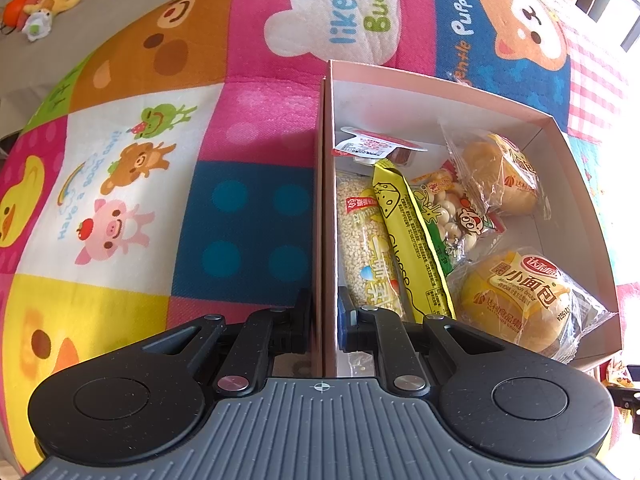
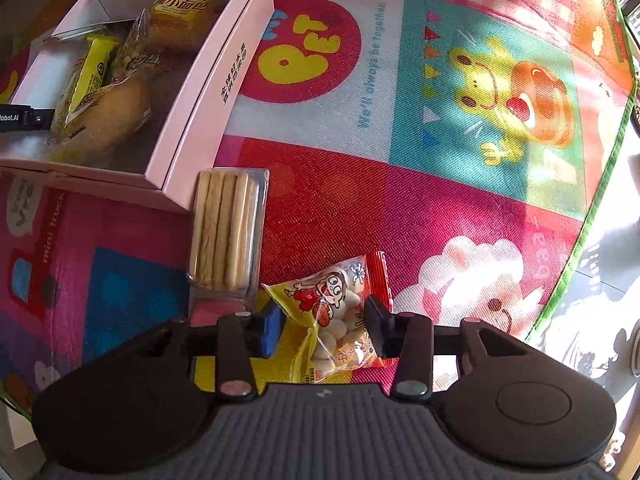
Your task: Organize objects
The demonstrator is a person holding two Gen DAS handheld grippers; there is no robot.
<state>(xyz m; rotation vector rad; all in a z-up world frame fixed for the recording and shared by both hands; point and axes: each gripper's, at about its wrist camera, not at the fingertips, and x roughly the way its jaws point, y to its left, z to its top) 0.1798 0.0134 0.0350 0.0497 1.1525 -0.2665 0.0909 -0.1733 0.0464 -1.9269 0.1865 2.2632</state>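
A pink cardboard box (image 1: 460, 92) sits on a colourful play mat and holds several snack packs: two bread rolls (image 1: 516, 300), a yellow cheese stick (image 1: 404, 232), a puffed rice bar (image 1: 364, 240) and a bag of small round biscuits (image 1: 452, 216). My left gripper (image 1: 325, 320) is shut on the box's near left wall, one finger on each side. In the right wrist view the box (image 2: 208, 80) is at upper left. My right gripper (image 2: 324, 328) is open around a small biscuit bag (image 2: 340, 320) lying on the mat. A clear pack of wafer sticks (image 2: 224, 232) lies beside the box.
The play mat (image 1: 160, 160) covers the floor around the box. A plush toy (image 1: 44, 4) lies far left on grey floor. The mat's green edge (image 2: 600, 184) runs at the right, with sunlit floor beyond it.
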